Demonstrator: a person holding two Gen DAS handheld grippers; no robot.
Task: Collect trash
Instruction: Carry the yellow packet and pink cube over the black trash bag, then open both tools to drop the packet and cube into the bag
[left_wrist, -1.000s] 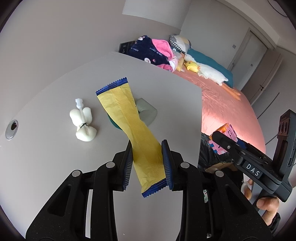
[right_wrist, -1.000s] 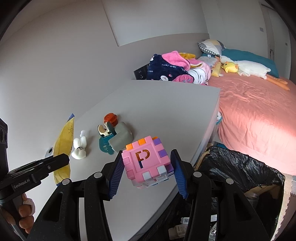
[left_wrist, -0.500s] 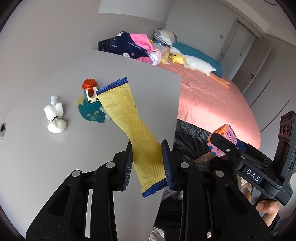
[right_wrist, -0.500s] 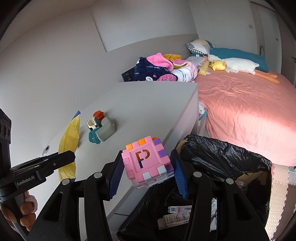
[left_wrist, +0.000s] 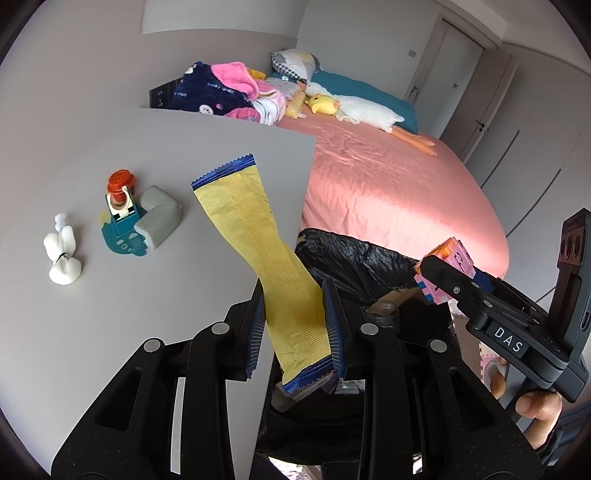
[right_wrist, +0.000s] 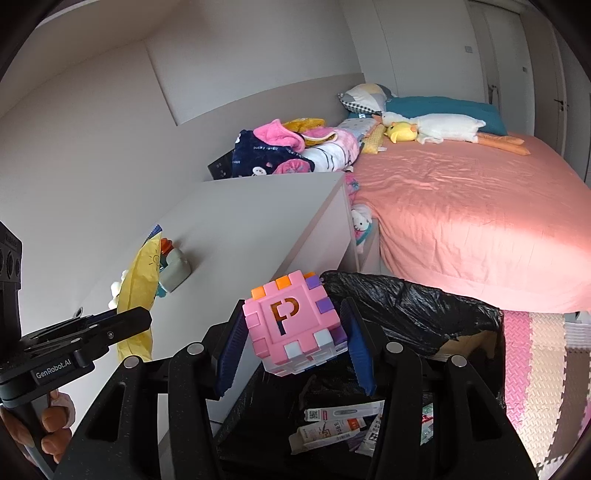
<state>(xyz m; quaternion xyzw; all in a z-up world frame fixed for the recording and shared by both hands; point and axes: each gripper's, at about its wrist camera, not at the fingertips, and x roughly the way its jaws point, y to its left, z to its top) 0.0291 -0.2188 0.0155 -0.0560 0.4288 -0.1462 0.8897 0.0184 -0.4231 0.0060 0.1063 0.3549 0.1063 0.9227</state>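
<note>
My left gripper (left_wrist: 295, 328) is shut on a long yellow wrapper (left_wrist: 258, 236) with blue crimped ends, held at the table's right edge. In the right wrist view the same yellow wrapper (right_wrist: 138, 280) shows at the left. My right gripper (right_wrist: 293, 347) is shut on a pink puzzle cube (right_wrist: 291, 325) with orange, purple and white tabs, held over the near rim of a bin lined with a black bag (right_wrist: 413, 306). The bin holds several paper wrappers (right_wrist: 340, 424). The pink cube (left_wrist: 445, 266) also appears at the right of the left wrist view.
On the grey table (left_wrist: 74, 332) sit a white knotted plastic piece (left_wrist: 62, 254), a teal toy with an orange cap (left_wrist: 122, 218) and a grey block (left_wrist: 159, 218). A bed with a pink sheet (right_wrist: 461, 214), piled clothes (right_wrist: 288, 147) and a plush goose (right_wrist: 436, 127) lies beyond. Foam mats (right_wrist: 543, 369) cover the floor.
Both grippers have moved right, off the table toward the black-lined bin, each keeping its hold. The bin's inside has come into the right wrist view.
</note>
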